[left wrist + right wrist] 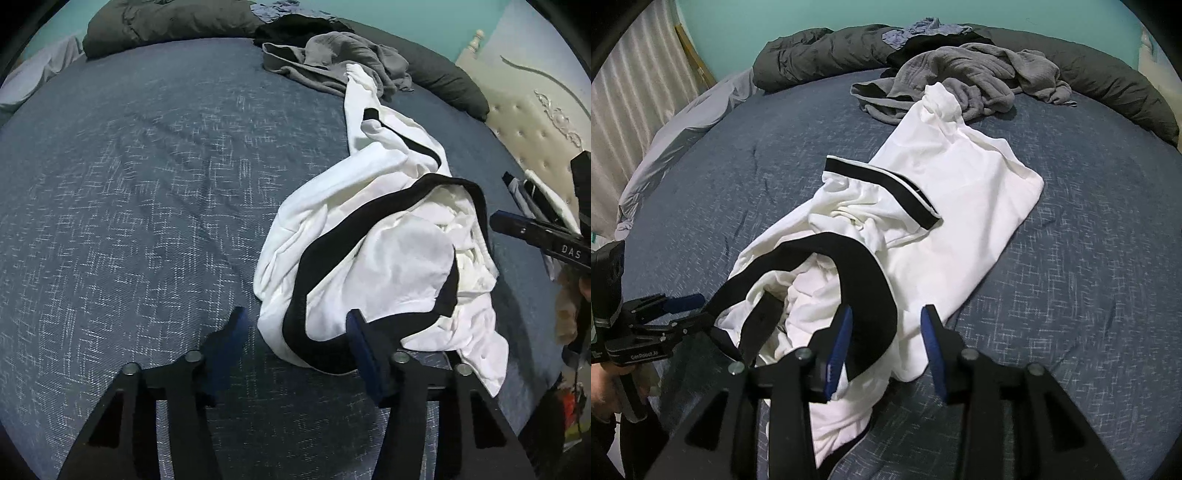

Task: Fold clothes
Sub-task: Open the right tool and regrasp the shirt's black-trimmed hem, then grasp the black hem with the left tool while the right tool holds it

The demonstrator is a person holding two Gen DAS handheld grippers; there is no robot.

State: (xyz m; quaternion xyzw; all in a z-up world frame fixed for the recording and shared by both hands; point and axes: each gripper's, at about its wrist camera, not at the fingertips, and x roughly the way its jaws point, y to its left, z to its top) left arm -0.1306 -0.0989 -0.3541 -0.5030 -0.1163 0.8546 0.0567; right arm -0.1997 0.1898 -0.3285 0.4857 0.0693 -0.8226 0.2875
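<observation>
Two grippers hang over a blue bedspread (pixel 129 206), both beside the same white garment (pixel 960 206) with black trim, which lies crumpled on the spread as a long heap. The left gripper (pixel 295 336) has its fingers spread wide, and the near end of the white garment sits between them; its right finger (pixel 364 343) overlaps the cloth, though whether it touches cannot be told. The right gripper (pixel 886 343) is likewise spread apart, holding nothing, with its left finger (pixel 840 350) over the broad black band at the garment's near end and its other finger over bare bedspread just beside the white edge. From the right wrist view the left gripper shows at the garment's left side, close to the black band. Past the far end of the white garment lies a rumpled grey garment (pixel 979 85), touching it, and beyond that a dark duvet (pixel 820 55) against a teal wall (pixel 775 18).
</observation>
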